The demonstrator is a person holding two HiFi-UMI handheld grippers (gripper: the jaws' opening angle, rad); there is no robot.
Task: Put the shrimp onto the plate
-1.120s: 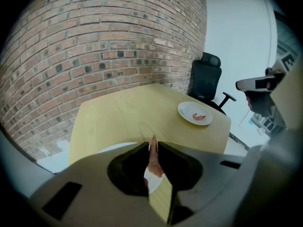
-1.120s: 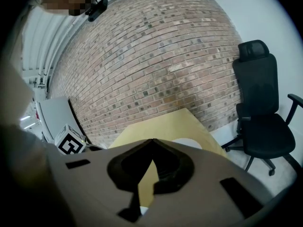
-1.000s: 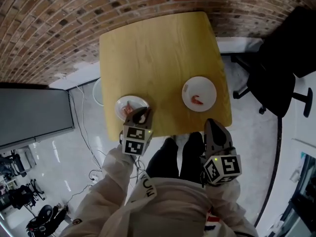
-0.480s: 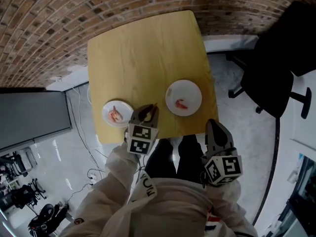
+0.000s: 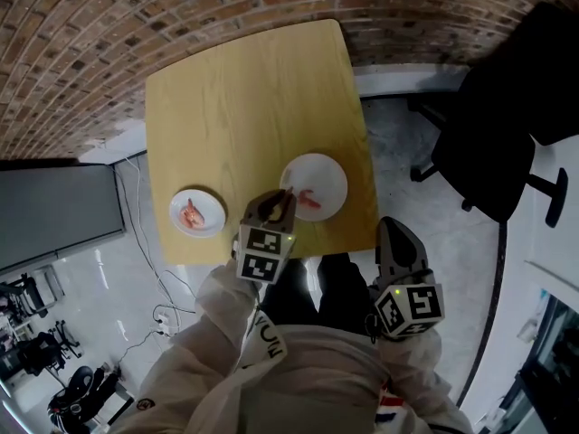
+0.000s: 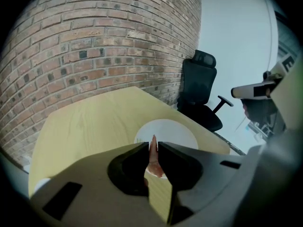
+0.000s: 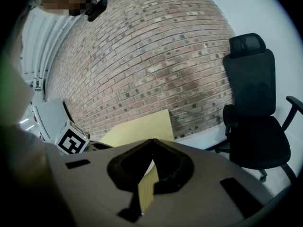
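Note:
My left gripper (image 5: 284, 196) is shut on an orange shrimp (image 6: 153, 156), which sticks up between the jaws. It hovers at the near left rim of the right white plate (image 5: 331, 172), seen ahead of the jaws as a plate (image 6: 174, 130) in the left gripper view. One shrimp (image 5: 310, 198) lies on that plate. The left white plate (image 5: 212, 211) holds another shrimp (image 5: 190, 213). My right gripper (image 5: 392, 225) is shut with nothing in it, off the yellow table's (image 5: 244, 98) near right corner; its jaws (image 7: 151, 142) meet at the tips.
A black office chair (image 5: 488, 147) stands to the right of the table, also a chair (image 7: 253, 103) in the right gripper view. A brick wall (image 5: 109, 25) runs behind the table. A grey cabinet (image 5: 54, 215) sits to the left. The person's legs are under the near table edge.
My left gripper has carried the shrimp from the left plate rightward along the near table edge to the right plate. The right gripper has stayed shut beside the table.

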